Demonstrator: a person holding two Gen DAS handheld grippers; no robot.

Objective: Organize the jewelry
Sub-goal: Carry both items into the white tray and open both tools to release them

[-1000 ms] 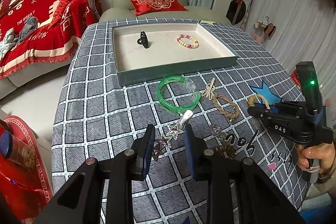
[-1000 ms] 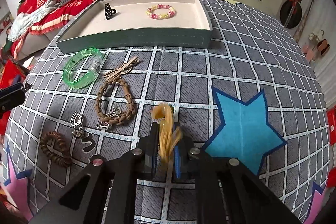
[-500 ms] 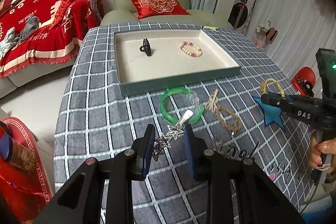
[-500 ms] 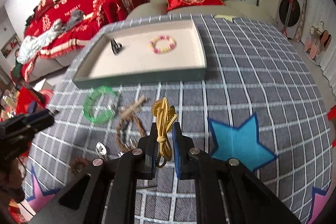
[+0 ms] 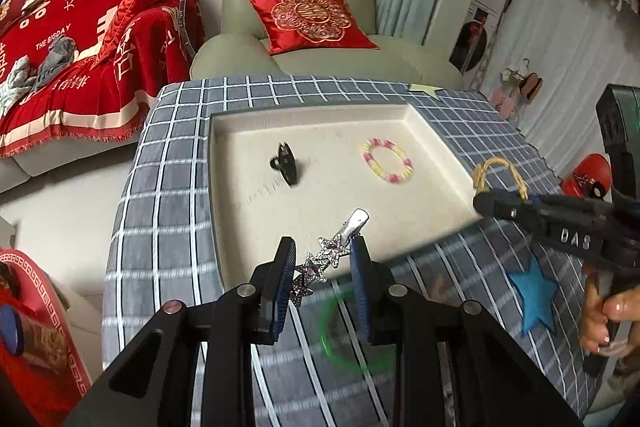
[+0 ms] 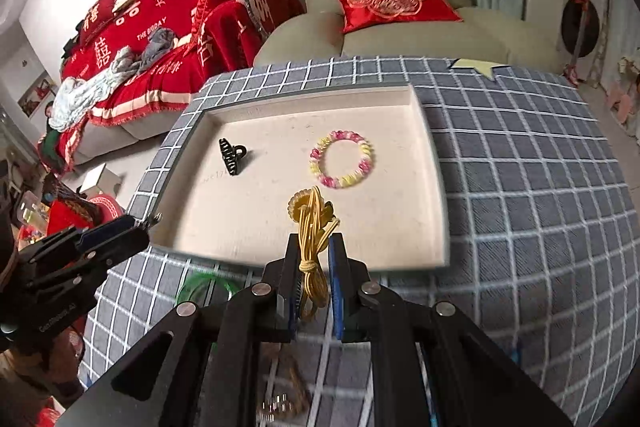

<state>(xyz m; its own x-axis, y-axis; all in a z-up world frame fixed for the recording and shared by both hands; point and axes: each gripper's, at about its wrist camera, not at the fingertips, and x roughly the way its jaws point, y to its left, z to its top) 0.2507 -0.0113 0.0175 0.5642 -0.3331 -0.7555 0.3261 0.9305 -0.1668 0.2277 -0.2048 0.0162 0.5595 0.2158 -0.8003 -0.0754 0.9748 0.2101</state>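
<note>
Your left gripper clamps a rhinestone star hair clip; your right gripper pinches a yellow hair tie above the tray.

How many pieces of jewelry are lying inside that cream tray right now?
2: a black claw clip toward the left of the tray, and a pink-and-yellow beaded bracelet toward the right. Nothing seems hidden.
</note>
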